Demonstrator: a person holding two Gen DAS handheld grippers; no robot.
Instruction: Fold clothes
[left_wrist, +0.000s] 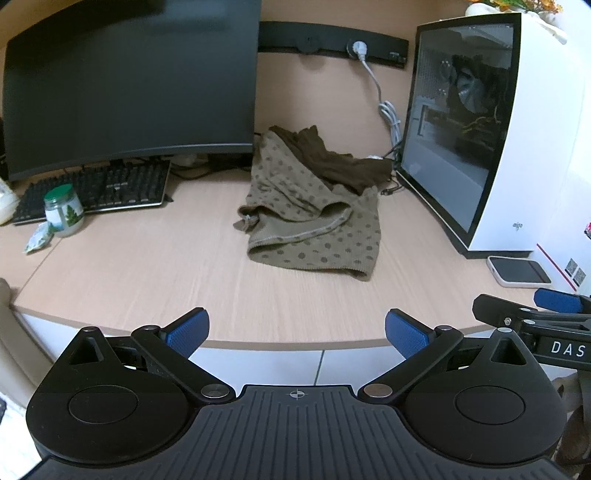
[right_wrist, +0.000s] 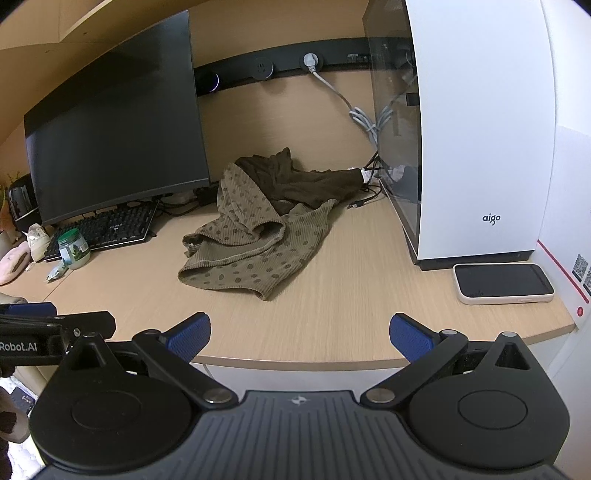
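Note:
A crumpled olive garment with dark polka dots (left_wrist: 314, 221) lies in a heap on the wooden desk (left_wrist: 147, 280), with a dark brown garment (left_wrist: 340, 162) bunched on its far side. Both also show in the right wrist view: the dotted one (right_wrist: 251, 254) and the brown one (right_wrist: 295, 181). My left gripper (left_wrist: 295, 332) is open and empty, held at the desk's front edge, short of the clothes. My right gripper (right_wrist: 300, 334) is open and empty, also at the front edge. Its fingers (left_wrist: 554, 301) show at the right of the left wrist view.
A black monitor (left_wrist: 129, 85) and keyboard (left_wrist: 99, 188) stand at back left, with a green-lidded jar (left_wrist: 64, 214) in front. A white PC case (left_wrist: 480, 140) stands right, cables (left_wrist: 388, 114) behind. A phone-like device (right_wrist: 502, 282) lies at front right.

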